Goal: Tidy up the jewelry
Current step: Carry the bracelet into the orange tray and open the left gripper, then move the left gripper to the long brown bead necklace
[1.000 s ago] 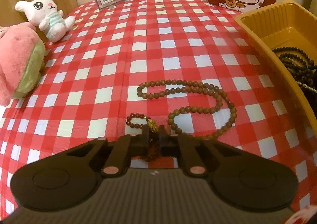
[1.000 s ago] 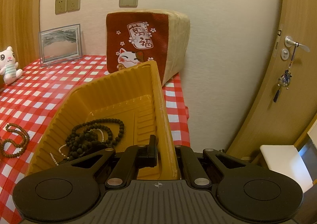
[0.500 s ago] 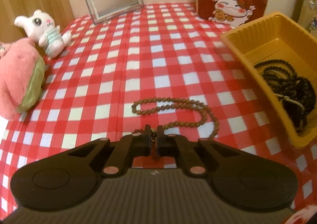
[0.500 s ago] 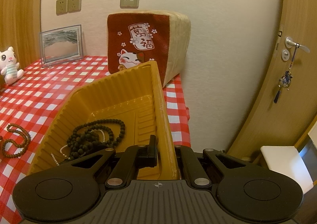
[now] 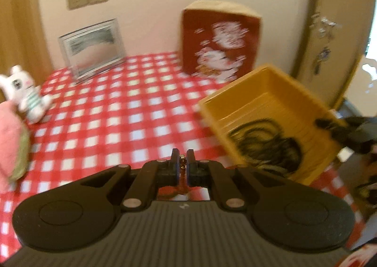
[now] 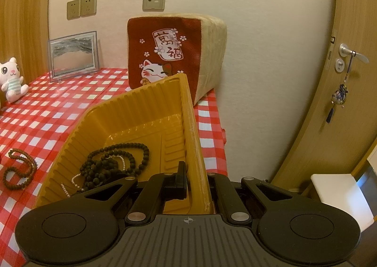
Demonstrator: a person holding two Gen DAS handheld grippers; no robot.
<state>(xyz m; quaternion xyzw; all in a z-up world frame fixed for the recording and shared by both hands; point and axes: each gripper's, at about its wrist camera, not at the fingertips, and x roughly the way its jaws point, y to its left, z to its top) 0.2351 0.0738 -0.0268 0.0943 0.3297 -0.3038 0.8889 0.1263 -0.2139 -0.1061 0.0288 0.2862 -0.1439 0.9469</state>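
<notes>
The brown bead necklace (image 6: 20,170) is only partly off the table: in the left wrist view its gold charm and red tassel sit pinched between the pressed-together jaws of the left gripper (image 5: 181,166) at lower centre, while the right wrist view shows its loops lying on the red checked tablecloth (image 6: 59,111) at the left edge. The yellow tray (image 5: 266,94), at right of the left view, already holds a black bead strand (image 6: 117,160) and a thin pearl chain. The right gripper (image 6: 192,181) clamps the tray's near wall, tilting it toward the beads. To do this well, I judge the lift should go high enough for the hanging loops to clear the tray's rim (they could snag there), then release low over the tray.
</notes>
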